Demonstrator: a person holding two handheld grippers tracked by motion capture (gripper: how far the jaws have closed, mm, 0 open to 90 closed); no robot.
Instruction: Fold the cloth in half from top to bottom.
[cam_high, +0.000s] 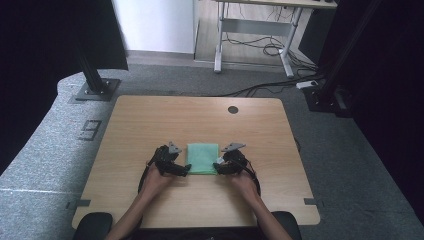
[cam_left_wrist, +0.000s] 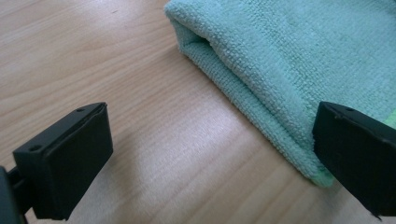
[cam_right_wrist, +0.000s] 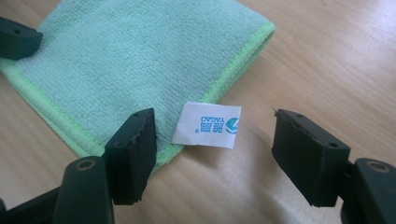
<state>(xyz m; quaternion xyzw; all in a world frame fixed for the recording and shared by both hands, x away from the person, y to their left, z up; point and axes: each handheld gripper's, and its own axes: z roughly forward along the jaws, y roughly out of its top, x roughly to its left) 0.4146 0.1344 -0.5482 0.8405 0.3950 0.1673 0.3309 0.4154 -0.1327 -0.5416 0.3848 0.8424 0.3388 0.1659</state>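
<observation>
Black jaws of the right gripper (cam_right_wrist: 215, 154) rise from the bottom of the right gripper view, standing apart with nothing pinched: one sits over the near corner of the green towel (cam_right_wrist: 140, 65), the other over bare wood, and the white label (cam_right_wrist: 206, 124) lies between them. Another black jaw tip pokes in at the upper left of that frame, at the towel's far corner. From the high view the folded towel (cam_high: 202, 158) lies at the lower middle of the table (cam_high: 150, 115), its long axis running up the frame, with the left gripper (cam_high: 186, 169) at its lower left corner and the right gripper at its lower right, equally near. Along the left gripper (cam_left_wrist: 210, 154) view the jaws also stand apart, the towel's folded edge (cam_left_wrist: 261, 98) running from upper middle down to the jaw at lower right, which hides that corner. Whether that jaw touches the cloth I cannot tell. Judging by this, each corner lies just inward of its gripper
</observation>
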